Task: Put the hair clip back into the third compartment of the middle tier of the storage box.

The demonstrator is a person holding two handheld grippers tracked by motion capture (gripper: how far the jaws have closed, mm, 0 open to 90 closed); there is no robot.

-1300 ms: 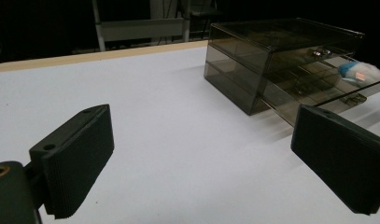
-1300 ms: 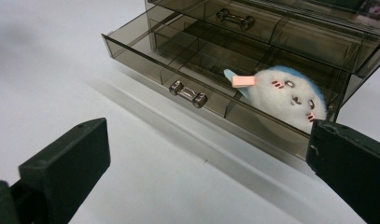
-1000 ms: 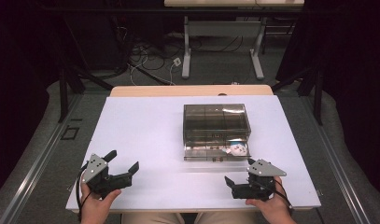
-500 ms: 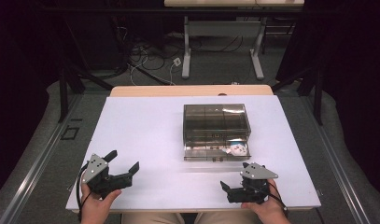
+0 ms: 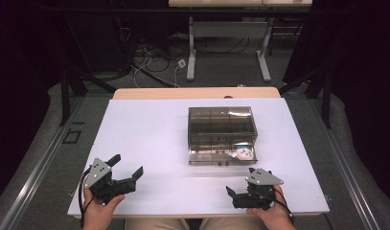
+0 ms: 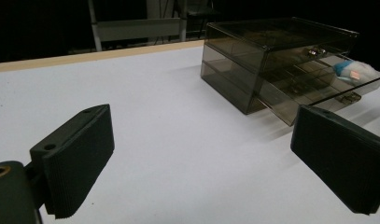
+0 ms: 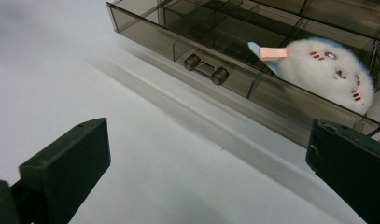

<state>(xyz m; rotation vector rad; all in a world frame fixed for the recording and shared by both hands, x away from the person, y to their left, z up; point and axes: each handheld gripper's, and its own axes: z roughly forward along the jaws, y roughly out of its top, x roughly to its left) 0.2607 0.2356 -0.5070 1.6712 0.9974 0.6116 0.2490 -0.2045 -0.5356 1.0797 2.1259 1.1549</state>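
Smoky plastic drawer box (image 5: 222,128) bears no readable writing; our right tool (image 5: 241,196) has moved back, both tools (image 5: 127,170) wide open, empty.

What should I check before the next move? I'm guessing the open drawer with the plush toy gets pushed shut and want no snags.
1. Right gripper open and empty: ok.
2. Left gripper open, apart from the organizer: ok.
3. Drawer pulled out, handle unobstructed: ok.
4. Plush toy inside its compartment at the drawer's right end: ok.
5. Toy low enough to pass under the organizer's frame: cannot tell.
6. Table between right gripper and drawer free of objects: ok.
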